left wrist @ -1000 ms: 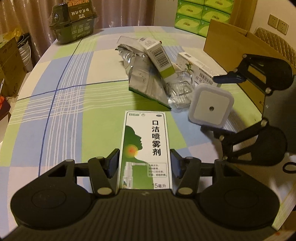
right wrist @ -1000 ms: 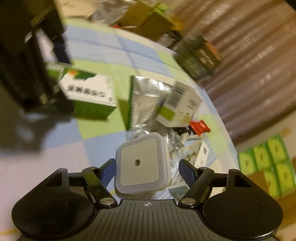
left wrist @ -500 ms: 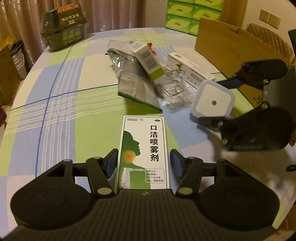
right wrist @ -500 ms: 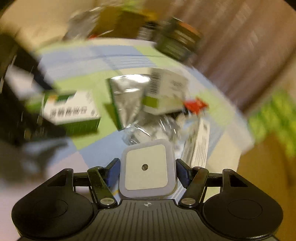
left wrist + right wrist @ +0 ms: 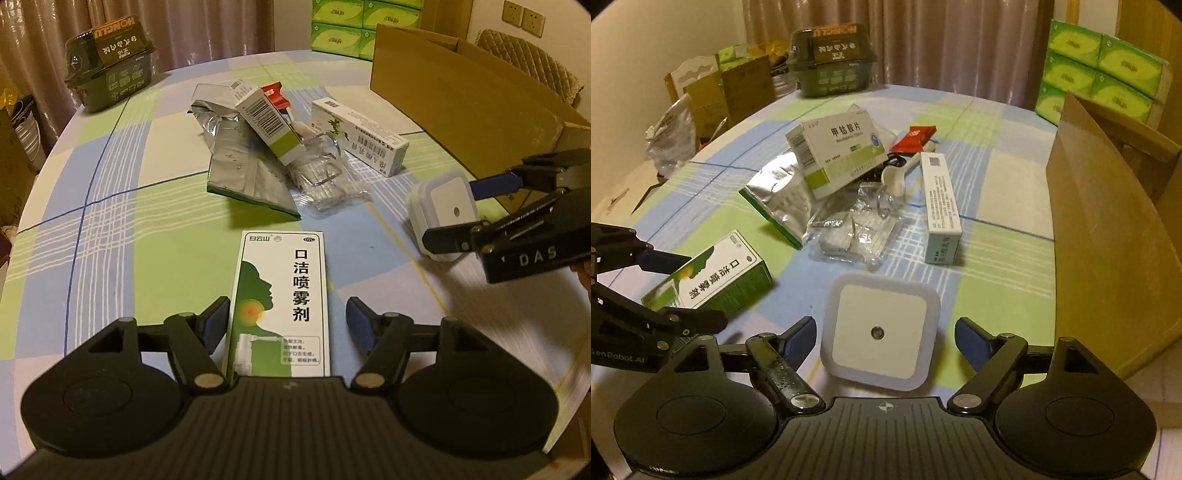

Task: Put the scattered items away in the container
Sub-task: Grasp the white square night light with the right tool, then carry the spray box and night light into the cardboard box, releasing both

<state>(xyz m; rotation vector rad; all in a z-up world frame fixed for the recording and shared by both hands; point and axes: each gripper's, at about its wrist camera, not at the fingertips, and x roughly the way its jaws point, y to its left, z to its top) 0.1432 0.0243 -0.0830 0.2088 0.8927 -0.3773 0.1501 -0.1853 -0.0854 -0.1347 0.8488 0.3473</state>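
A green-and-white spray box lies on the table between the fingers of my left gripper, which is open, with gaps on both sides. It also shows in the right wrist view. A white square night light sits between the fingers of my right gripper, which is open around it; it also shows in the left wrist view. The cardboard box container stands to the right, also seen in the left wrist view.
A pile lies mid-table: a silver foil pouch, a barcode medicine box, a clear plastic bag, a long white box, a red packet. A dark green container stands far left. Green tissue packs are behind.
The right gripper swung round with the night light toward the cardboard box and its fingers opened. The left gripper's fingers have widened slightly around the spray box.
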